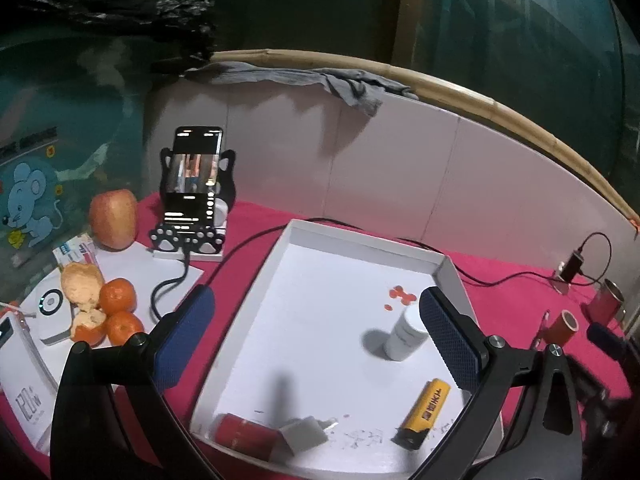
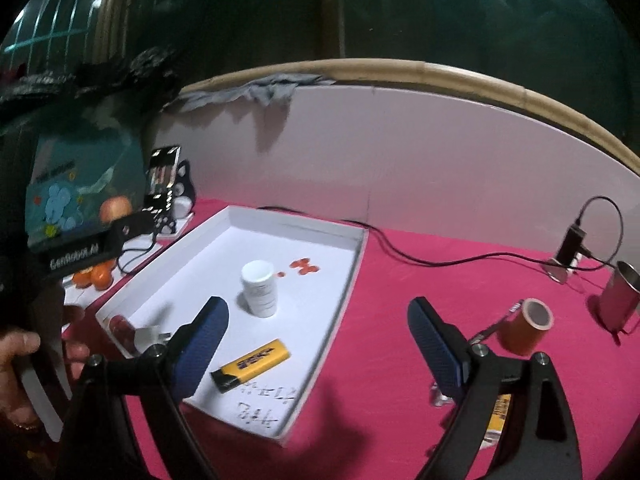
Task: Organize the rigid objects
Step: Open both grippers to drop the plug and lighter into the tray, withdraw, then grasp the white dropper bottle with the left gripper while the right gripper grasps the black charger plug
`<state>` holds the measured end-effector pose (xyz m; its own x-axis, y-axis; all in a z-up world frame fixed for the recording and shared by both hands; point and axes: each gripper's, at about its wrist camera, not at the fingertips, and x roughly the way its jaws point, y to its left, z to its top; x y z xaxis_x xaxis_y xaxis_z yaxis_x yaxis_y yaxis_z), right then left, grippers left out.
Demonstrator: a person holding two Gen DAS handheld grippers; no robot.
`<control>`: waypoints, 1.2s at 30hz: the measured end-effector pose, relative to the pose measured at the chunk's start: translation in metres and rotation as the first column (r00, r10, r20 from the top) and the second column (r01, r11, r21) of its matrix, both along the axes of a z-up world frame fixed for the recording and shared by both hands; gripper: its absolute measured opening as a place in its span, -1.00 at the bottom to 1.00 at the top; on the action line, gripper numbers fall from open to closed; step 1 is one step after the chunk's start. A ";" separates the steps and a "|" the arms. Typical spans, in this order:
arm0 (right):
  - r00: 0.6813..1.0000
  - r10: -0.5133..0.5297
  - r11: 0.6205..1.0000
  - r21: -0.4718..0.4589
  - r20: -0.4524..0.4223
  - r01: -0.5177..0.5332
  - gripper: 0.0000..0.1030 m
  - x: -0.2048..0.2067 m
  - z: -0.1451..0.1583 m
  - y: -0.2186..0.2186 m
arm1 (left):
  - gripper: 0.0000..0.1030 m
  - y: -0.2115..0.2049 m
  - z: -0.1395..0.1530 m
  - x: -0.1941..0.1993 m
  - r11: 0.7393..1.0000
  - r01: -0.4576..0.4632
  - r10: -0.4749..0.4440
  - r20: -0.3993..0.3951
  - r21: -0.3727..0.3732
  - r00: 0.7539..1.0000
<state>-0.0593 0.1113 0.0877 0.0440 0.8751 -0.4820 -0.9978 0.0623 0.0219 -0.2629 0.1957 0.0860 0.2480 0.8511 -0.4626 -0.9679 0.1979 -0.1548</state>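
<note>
Both jaws gape wide, empty; yellow lighter lies in white tray between right jaws.

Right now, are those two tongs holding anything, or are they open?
Left tongs: open, holding nothing, above the white tray.
Right tongs: open, holding nothing, by the tray's right edge.

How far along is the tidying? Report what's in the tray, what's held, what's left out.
Done: the white tray holds the white bottle, yellow lighter, a red cylinder and a small grey piece. In hand: nothing; the left gripper and right gripper are both open and empty. Left out on the pink cloth: the orange tape roll and the metal cup.
</note>
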 end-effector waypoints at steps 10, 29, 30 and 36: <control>0.971 -0.217 0.976 0.000 -0.101 0.218 0.78 0.086 -0.006 -0.031 | 0.99 -0.013 -0.002 0.035 0.992 0.123 -0.123 -0.031 0.002 0.992; 0.949 -0.287 0.941 -0.226 -0.130 0.253 0.76 0.171 -0.062 -0.075 | 0.99 -0.051 -0.026 0.129 0.886 0.448 -0.462 -0.148 -0.118 0.875; 0.948 -0.288 0.940 -0.229 -0.138 0.253 0.69 0.170 -0.063 -0.071 | 0.99 -0.054 -0.030 0.136 0.865 0.482 -0.499 -0.138 -0.139 0.855; 0.901 -0.305 0.942 -0.240 -0.310 0.236 0.28 0.192 -0.069 -0.048 | 0.99 -0.089 -0.048 0.181 0.732 0.649 -0.679 -0.153 -0.207 0.718</control>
<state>0.1327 0.0629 0.0189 0.0705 0.7417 -0.6671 -0.8761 0.3658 0.3141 -0.0821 0.1072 0.0382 0.6131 0.4320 -0.6614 -0.6055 0.7947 -0.0423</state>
